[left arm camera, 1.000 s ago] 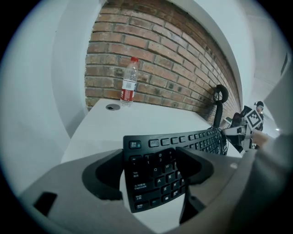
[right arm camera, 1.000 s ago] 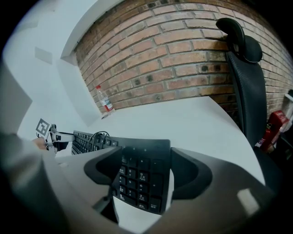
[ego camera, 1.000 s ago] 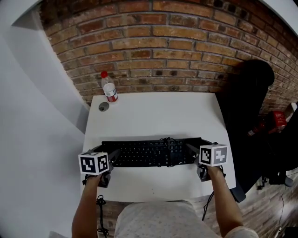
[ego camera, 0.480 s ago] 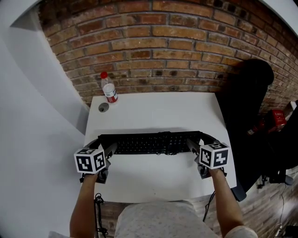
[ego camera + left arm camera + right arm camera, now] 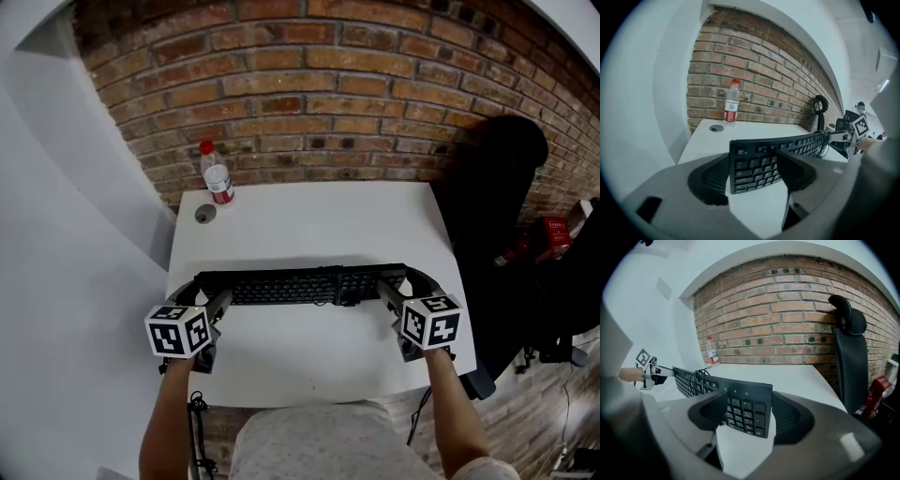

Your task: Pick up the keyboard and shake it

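The black keyboard is off the white table, tipped up so its keys face me, with its coiled cable lying on the keys. My left gripper holds the keyboard's left end. Its jaws are closing, and in the left gripper view the keyboard stands between the pads of this left gripper. My right gripper is shut on the number-pad end. In the right gripper view, that end of the keyboard is clamped in the right gripper.
A plastic water bottle with a red cap stands at the table's far left corner beside a round cable hole. A black office chair stands right of the table, with a red extinguisher beyond it. A brick wall runs behind.
The keyboard has gone from lying flat to tipped up on edge and sits a little farther from me. Both grippers have risen and shifted slightly with it.
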`<state>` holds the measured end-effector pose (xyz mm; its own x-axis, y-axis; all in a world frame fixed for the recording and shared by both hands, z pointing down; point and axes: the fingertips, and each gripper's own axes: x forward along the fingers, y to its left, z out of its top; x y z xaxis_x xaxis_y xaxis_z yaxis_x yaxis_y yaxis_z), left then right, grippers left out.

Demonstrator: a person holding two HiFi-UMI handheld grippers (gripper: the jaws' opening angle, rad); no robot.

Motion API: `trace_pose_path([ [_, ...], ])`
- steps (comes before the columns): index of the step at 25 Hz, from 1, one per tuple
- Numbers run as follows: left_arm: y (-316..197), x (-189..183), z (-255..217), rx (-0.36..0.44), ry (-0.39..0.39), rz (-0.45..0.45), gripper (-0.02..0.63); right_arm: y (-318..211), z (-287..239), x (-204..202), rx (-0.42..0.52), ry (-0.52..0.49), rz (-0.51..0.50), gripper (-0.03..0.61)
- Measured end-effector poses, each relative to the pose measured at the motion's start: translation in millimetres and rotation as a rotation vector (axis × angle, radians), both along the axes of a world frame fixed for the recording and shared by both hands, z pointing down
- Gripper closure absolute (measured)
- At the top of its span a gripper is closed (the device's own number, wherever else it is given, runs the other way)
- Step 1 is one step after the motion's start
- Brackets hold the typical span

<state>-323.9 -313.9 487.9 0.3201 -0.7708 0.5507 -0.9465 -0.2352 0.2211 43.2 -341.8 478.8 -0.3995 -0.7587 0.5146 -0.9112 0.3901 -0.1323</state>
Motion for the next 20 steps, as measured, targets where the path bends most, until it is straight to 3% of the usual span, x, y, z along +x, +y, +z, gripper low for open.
trace_pose_path([
  [20,28,2,-1,-0.024,-0.031,0.123,0.295,35,-2,1,0.000,0.032,0.092,0.268],
])
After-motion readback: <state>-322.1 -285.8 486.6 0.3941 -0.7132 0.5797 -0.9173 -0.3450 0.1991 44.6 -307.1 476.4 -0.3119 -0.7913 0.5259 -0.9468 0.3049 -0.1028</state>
